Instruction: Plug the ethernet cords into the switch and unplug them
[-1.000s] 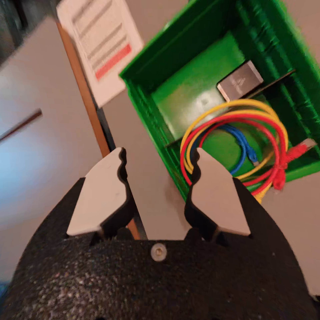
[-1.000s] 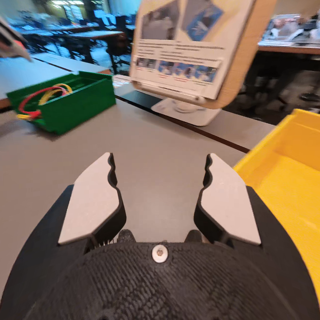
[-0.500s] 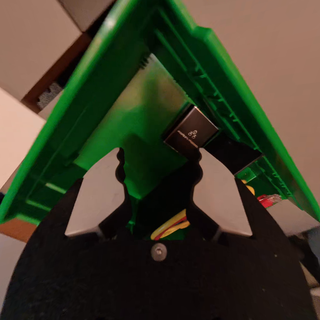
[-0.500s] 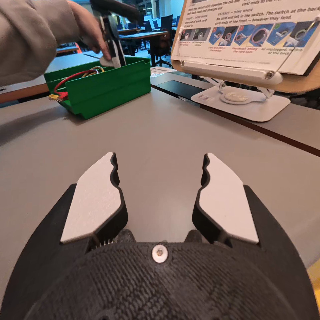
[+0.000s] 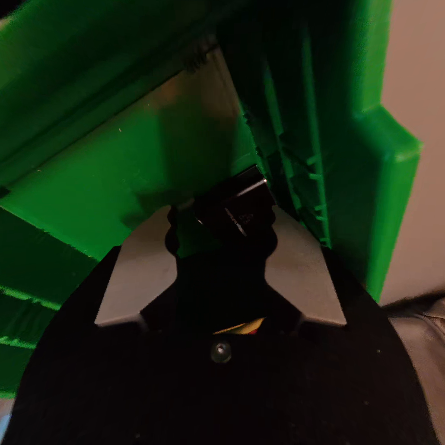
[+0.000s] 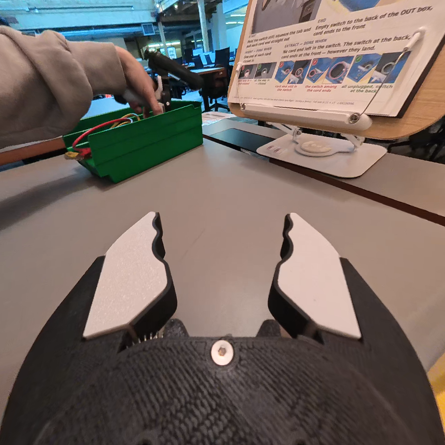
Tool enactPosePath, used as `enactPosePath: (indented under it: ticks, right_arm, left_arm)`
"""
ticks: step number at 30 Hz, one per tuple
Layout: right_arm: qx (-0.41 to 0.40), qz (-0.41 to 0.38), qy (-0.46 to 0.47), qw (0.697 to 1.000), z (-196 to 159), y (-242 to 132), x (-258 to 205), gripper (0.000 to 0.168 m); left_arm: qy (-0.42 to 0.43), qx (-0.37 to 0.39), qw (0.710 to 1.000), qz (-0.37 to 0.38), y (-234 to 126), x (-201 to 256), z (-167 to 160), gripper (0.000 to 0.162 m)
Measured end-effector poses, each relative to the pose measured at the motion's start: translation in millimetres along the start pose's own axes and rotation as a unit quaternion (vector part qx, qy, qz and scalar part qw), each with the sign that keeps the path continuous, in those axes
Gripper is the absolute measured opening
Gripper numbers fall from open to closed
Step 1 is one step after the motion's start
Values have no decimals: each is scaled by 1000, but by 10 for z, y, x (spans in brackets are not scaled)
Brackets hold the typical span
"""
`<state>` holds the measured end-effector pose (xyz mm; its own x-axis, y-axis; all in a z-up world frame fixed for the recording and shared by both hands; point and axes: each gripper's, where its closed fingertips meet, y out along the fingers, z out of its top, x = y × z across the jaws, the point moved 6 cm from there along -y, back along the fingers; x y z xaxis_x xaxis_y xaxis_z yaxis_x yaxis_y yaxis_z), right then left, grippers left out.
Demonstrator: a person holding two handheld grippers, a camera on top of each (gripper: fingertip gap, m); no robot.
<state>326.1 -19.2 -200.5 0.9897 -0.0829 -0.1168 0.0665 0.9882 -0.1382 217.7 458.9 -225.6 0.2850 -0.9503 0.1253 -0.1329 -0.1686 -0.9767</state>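
We are reaching our left gripper (image 5: pixel 222 220) down into a green bin (image 5: pixel 101 168) that is sitting on the grey tabletop (image 6: pixel 216 192). Its fingers are standing parted around a small black switch (image 5: pixel 237 204), which is lying on the bin floor, tucked against the ribbed side wall; whether the pads are already touching it we cannot tell, since the view is dark and blurred, so we are treating it as not yet gripped. We judge the fingers are straddling the switch so that it can be lifted out and held steady for plugging. In the right wrist view, a sleeved hand (image 6: pixel 142 81) is holding that gripper over the far end of the bin, while the red and yellow ethernet cords (image 6: pixel 96 131) are coiling at the near end, with plug ends poking over the low front edge. Our right gripper (image 6: pixel 221 238) is hovering low over bare tabletop, well apart from the bin, fingers wide apart and holding nothing, probably waiting for a cord. A tilted instruction board (image 6: pixel 337 60) is standing on a white stand (image 6: pixel 332 156) behind.
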Motion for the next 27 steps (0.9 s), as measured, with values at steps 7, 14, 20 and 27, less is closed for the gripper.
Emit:
enactPosePath:
  ticks: [7, 14, 20, 27]
  right_arm:
    - [12, -16, -11, 1000, 12, -30, -11, 96]
    - [25, -21, -10, 999, 22, -68, -12, 94]
    - [29, -21, -8, 999, 27, -76, -8, 93]
    - [32, -13, -5, 999, 30, -80, -11, 92]
  left_arm:
    - [-76, 26, 996, -45, 38, -34, -38, 77]
    - [-112, 62, 990, 59, -96, -358, -37, 53]
    - [5, 119, 993, -9, -335, -107, 56, 66]
    - [255, 5, 967, -9, -192, 189, -59, 64]
